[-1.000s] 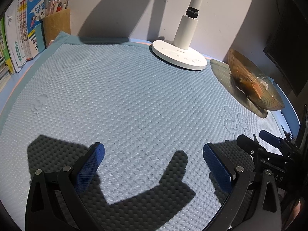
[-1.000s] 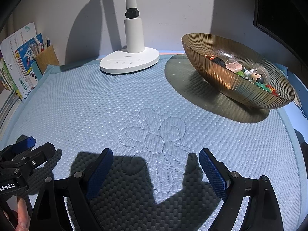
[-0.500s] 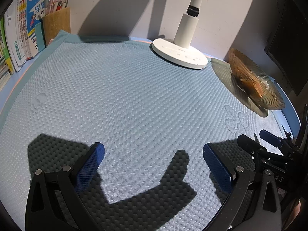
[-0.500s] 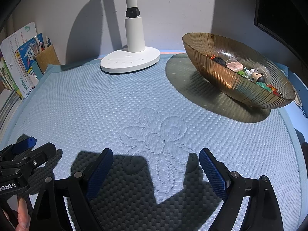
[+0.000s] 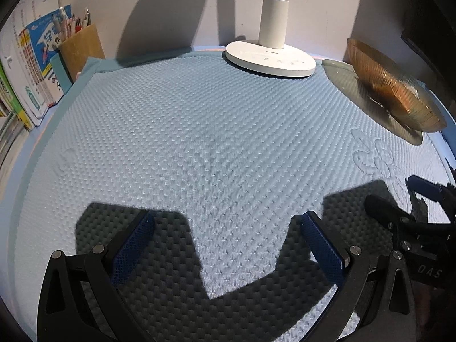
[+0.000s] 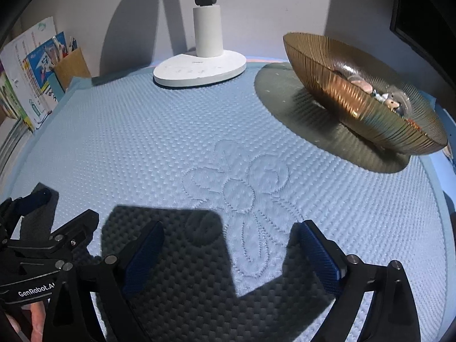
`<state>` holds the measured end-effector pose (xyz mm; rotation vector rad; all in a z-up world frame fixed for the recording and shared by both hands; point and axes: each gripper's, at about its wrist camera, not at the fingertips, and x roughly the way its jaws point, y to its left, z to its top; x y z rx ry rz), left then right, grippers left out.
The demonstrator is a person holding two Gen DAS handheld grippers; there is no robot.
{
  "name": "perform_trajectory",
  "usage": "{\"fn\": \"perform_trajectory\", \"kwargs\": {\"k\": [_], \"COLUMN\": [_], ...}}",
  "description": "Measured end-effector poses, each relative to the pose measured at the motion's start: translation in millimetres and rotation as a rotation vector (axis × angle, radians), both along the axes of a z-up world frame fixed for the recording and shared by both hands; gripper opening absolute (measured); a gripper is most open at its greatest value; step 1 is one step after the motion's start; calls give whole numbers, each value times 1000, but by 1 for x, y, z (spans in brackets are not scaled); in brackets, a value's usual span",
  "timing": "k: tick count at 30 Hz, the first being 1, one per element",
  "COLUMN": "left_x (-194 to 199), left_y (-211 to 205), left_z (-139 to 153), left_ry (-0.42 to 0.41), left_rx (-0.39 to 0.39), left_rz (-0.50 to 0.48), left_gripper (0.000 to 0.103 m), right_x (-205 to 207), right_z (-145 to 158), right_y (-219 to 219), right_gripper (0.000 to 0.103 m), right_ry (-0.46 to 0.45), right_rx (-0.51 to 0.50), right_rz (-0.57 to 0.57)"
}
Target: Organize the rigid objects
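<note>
An amber ribbed glass bowl (image 6: 342,97) stands at the back right of the blue mat and holds several small trinkets (image 6: 384,97). It also shows in the left wrist view (image 5: 390,88). My left gripper (image 5: 226,242) is open and empty, low over the mat's front. My right gripper (image 6: 230,250) is open and empty, low over the stitched flower pattern (image 6: 239,191). Each gripper shows at the edge of the other's view: the right gripper (image 5: 421,219) and the left gripper (image 6: 34,239).
A white lamp base (image 5: 270,59) with its post stands at the back centre. A brown pen holder (image 5: 78,48) and upright books (image 5: 31,74) stand at the back left. A dark monitor (image 6: 427,22) is at the far right. The blue quilted mat (image 5: 199,131) covers the desk.
Both grippers have tilted and shifted a little, so the scene has swung in both views; the bowl looks closer in the right wrist view. Both stay open and empty.
</note>
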<state>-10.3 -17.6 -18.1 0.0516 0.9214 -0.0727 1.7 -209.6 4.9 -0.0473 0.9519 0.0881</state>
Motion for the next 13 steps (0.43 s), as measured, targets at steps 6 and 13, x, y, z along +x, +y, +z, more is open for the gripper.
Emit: {"fn": "perform_trajectory", "kwargs": {"k": [6,13], "left_x": [3,3], "left_y": [1,0], "left_z": [-1,0], "left_ry": [11,2], "left_rx": [7,9], "left_rz": [5,-4], "left_gripper": [102,102], "right_x": [1,1], "right_z": [-2,-2], "right_y": [-2,-3], "right_gripper": [103,103], "right_ry": [10,9], "right_rx": [26,22], "right_rz": [12,17]}}
